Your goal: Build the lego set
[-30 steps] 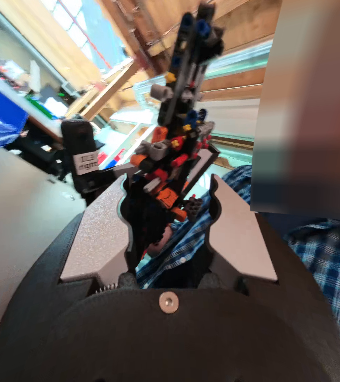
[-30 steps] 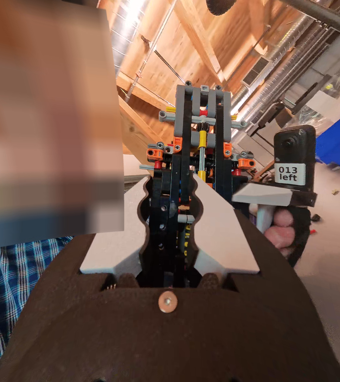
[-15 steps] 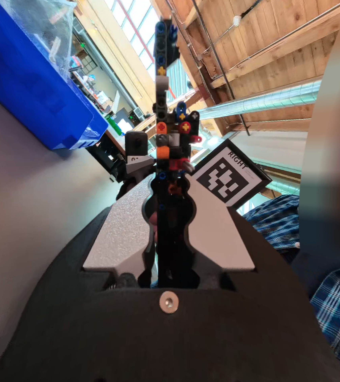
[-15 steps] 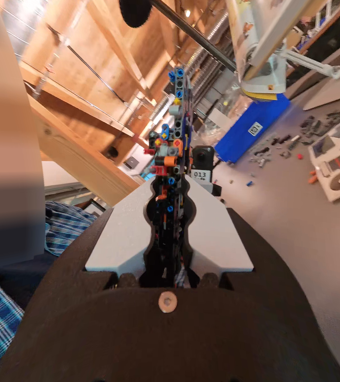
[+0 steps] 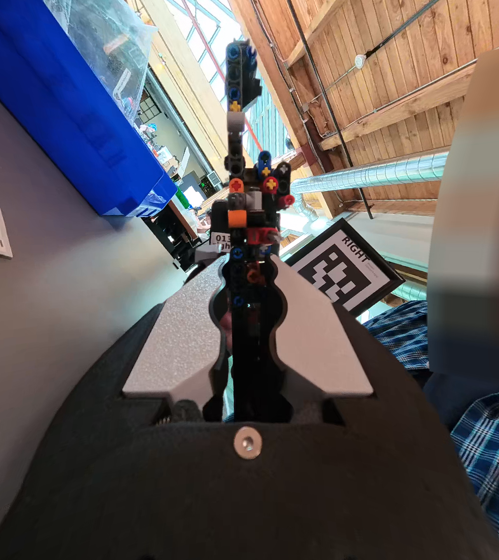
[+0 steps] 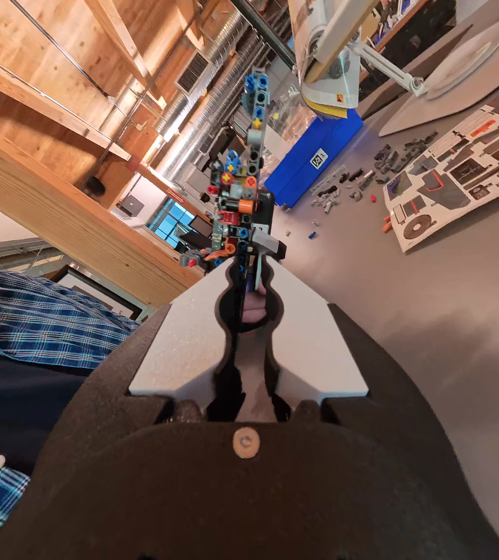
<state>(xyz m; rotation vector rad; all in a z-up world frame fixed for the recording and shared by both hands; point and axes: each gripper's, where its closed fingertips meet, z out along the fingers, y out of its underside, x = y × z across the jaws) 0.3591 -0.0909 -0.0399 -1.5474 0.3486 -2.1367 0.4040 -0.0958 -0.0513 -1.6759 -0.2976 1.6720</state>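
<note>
- Between both sets of pale fingers, the lego assembly (image 5: 246,212) is held up in the air, edge-on to each camera and well above the grey table (image 6: 393,303).
- Against the pictures a second ago, when it faced the right camera broadside, it has been turned; half a second ago it already stood edge-on, so the turn looks finished and the hold settled, ready for the next part by my judgement.
- Left gripper (image 5: 248,266): jaws closed on the assembly's black lower beam.
- Right gripper (image 6: 248,266): jaws clamp the same assembly.
- Beyond the assembly, counted: one blue bin (image 6: 312,163), one sticker sheet (image 6: 460,178), and one scatter of loose parts (image 6: 345,188), too many and too small to count.
</note>
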